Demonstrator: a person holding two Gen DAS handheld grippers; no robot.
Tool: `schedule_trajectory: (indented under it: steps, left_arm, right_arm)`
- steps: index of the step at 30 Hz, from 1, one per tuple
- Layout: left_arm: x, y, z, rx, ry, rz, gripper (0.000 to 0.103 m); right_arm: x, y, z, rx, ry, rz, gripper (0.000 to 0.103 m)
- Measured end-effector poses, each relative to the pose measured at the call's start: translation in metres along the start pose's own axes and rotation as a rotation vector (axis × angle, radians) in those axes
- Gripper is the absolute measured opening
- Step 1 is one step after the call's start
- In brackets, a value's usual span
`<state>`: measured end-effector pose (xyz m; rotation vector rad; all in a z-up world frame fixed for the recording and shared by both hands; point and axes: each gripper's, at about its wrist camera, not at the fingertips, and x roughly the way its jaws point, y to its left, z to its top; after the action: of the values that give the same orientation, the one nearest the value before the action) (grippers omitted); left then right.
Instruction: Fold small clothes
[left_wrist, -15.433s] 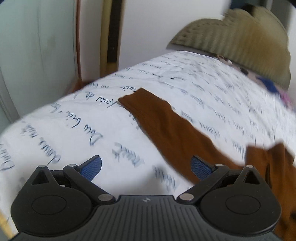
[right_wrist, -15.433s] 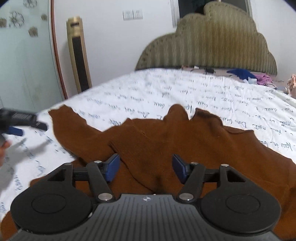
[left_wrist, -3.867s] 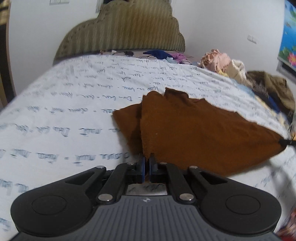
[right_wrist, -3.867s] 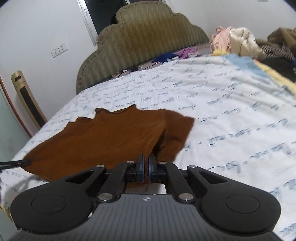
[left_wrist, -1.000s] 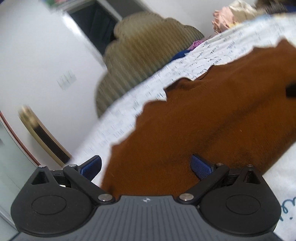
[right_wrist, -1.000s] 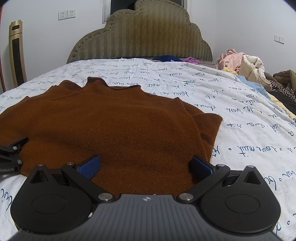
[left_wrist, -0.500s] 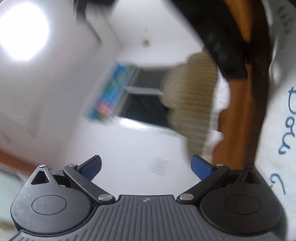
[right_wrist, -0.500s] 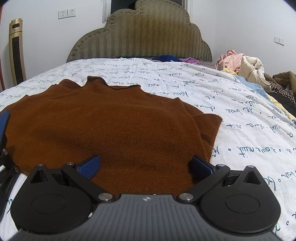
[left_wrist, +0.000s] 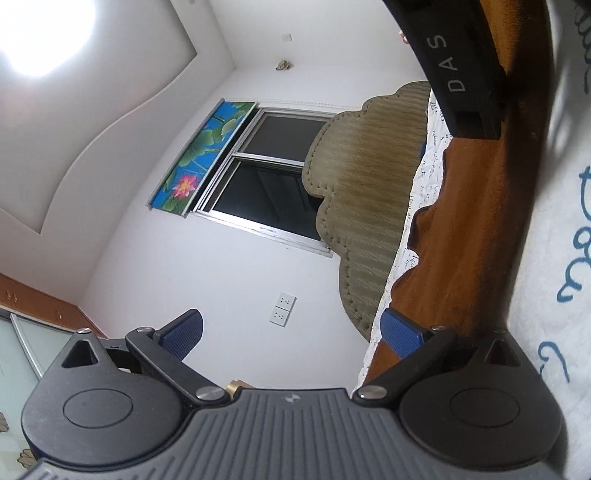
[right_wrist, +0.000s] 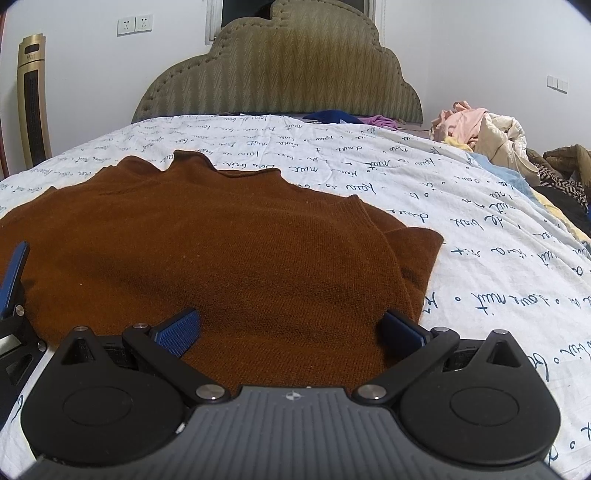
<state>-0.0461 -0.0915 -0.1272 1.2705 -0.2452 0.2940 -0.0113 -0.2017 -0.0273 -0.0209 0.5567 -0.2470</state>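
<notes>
Now the brown sweater (right_wrist: 221, 258) lies flat on the white bedspread (right_wrist: 461, 221), which has blue handwriting too loopy to read. Both the left tongs (left_wrist: 291, 334) and the right tongs (right_wrist: 290, 328) are wide open, holding nothing. Letters "DAS" (left_wrist: 448, 64) show on a black part.

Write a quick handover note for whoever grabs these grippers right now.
Left gripper: open, empty, rolled on its side at the sweater's left edge.
Right gripper: open, empty, at the near hem.
Brown sweater: flat on the lettered bedsheet, sleeves apparently folded in, right one tucked under.
Left to do: fold the body, near hem toward the collar probably, then set it aside.
</notes>
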Motion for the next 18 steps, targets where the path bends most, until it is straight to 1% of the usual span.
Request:
schedule_trajectory:
  steps: [18]
  left_arm:
    - [-0.0009,0.0042,0.0035,0.006,-0.003,0.002,0.103]
  right_arm:
    - [-0.0001,-0.0004,0.0000,0.007,-0.003,0.003,0.103]
